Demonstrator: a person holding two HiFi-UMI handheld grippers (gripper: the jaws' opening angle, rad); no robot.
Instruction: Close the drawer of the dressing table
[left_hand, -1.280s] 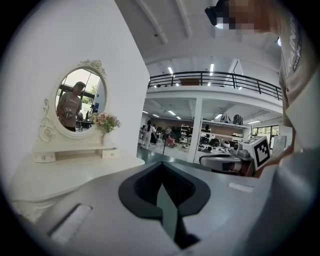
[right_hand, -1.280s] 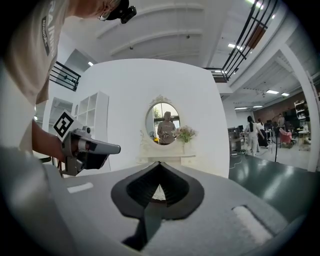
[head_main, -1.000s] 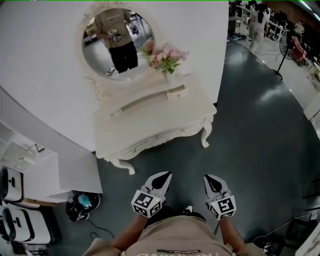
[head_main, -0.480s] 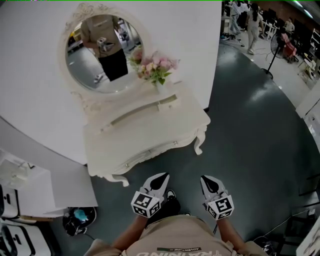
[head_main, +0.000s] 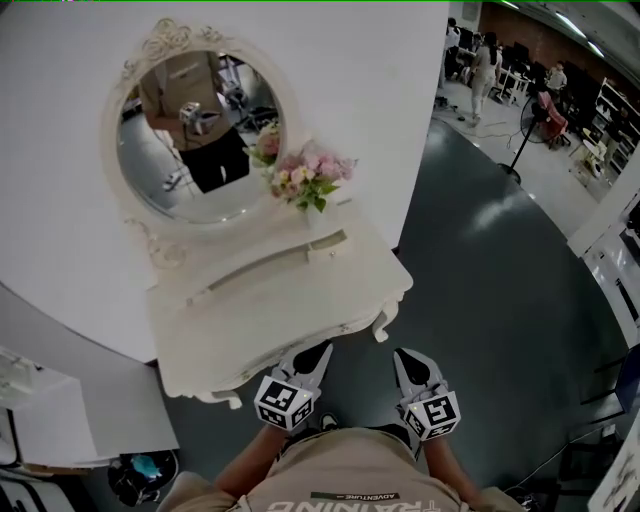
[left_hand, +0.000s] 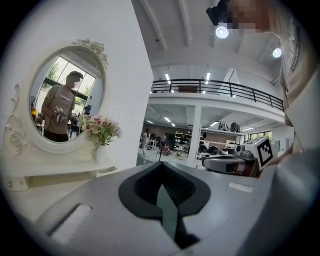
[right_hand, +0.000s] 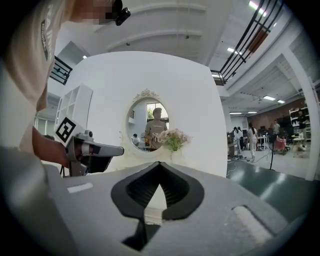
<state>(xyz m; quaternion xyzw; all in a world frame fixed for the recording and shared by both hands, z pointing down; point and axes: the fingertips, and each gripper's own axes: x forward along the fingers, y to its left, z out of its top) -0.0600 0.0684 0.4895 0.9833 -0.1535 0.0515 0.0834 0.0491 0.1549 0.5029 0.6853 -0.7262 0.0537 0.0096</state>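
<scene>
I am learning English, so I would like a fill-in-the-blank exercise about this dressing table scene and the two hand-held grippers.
1. In the head view, the pink flowers stand at the ___ side of the mirror.
2. The mirror reflects a standing ___.
3. The jaws of the left hand-held gripper and the right hand-held gripper are ___, with nothing between them.
4. The dressing table is ___ in colour.

Missing words: right; person; closed; white.

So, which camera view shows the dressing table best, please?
The head view: nearly all of the dressing table shows from above. The left gripper view catches mainly its mirror and shelf; the right gripper view shows it small, partly behind the right hand-held gripper.
</scene>
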